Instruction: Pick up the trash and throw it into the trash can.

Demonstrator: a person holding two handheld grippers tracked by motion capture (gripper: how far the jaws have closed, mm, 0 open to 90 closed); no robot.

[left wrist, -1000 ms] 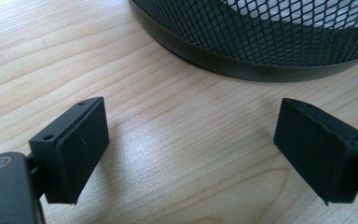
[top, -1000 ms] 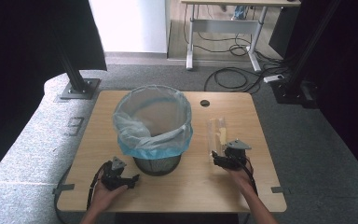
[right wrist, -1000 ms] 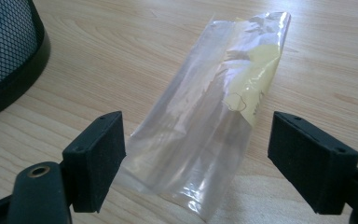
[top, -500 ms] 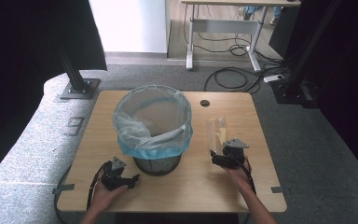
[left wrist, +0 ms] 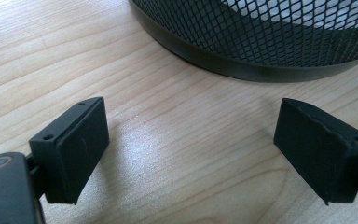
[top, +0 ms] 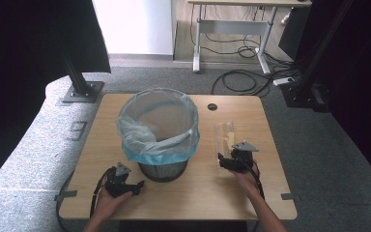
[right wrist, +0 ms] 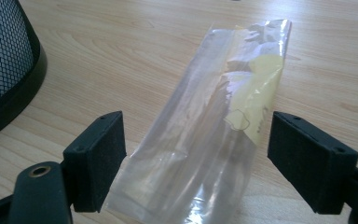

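The clear plastic wrapper (right wrist: 214, 126) lies flat on the surface (top: 270, 193), right of the lined bin (top: 158, 133), its long axis running directly away from the right tool (right wrist: 196, 158). That tool is spread open astride its near end. The left tool (left wrist: 191, 154), also open and empty, is positioned well apart.

Both grippers, left (top: 137, 184) and right (top: 222, 162), are black with square screw-holed pads (right wrist: 98, 158), grey triangular top plates, and trailing black cables.
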